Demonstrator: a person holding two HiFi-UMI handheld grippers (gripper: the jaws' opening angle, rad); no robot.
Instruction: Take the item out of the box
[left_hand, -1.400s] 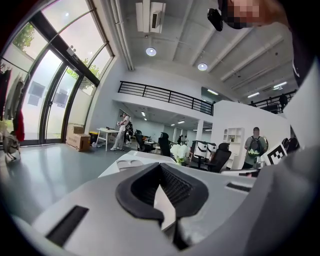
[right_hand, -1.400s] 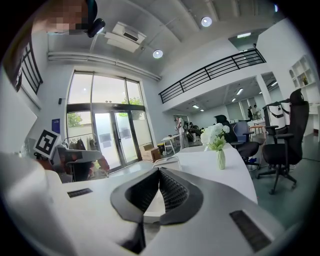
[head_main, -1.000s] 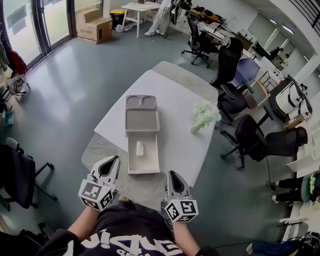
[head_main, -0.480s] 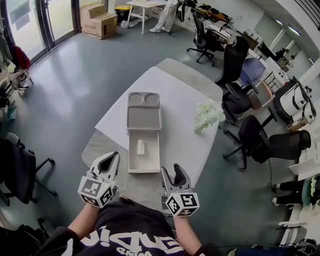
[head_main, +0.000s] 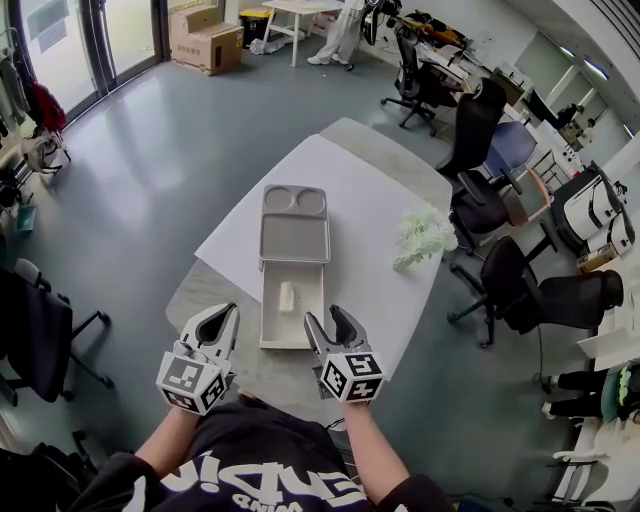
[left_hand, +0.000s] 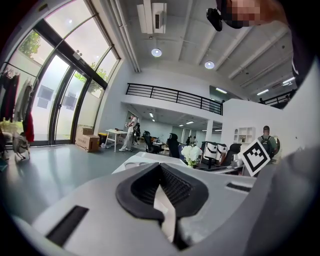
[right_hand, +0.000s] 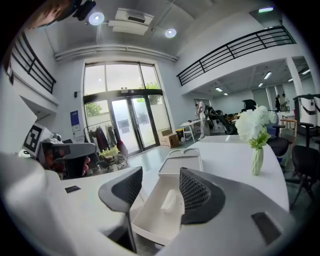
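A long white open box (head_main: 266, 318) lies on the white table (head_main: 370, 275), with its grey lid (head_main: 295, 238) lying flat past its far end. A small white block, the item (head_main: 286, 295), rests inside the box. My right gripper (head_main: 326, 318) hovers open at the box's near right corner with nothing between its fingers. In the right gripper view, the box (right_hand: 145, 231) and the item (right_hand: 168, 201) show between the jaws of the right gripper (right_hand: 157, 184). My left gripper (head_main: 226, 318) is shut and empty, left of the box's near end, and its closed pads (left_hand: 165, 187) fill the left gripper view.
A vase of white flowers (head_main: 420, 238) stands at the table's right edge. Black office chairs (head_main: 520, 285) crowd the right side. Another chair (head_main: 40, 340) stands at the left. Cardboard boxes (head_main: 205, 40) sit far back on the grey floor.
My right gripper has opened and moved left and forward to the box's near right corner. The left gripper has held still.
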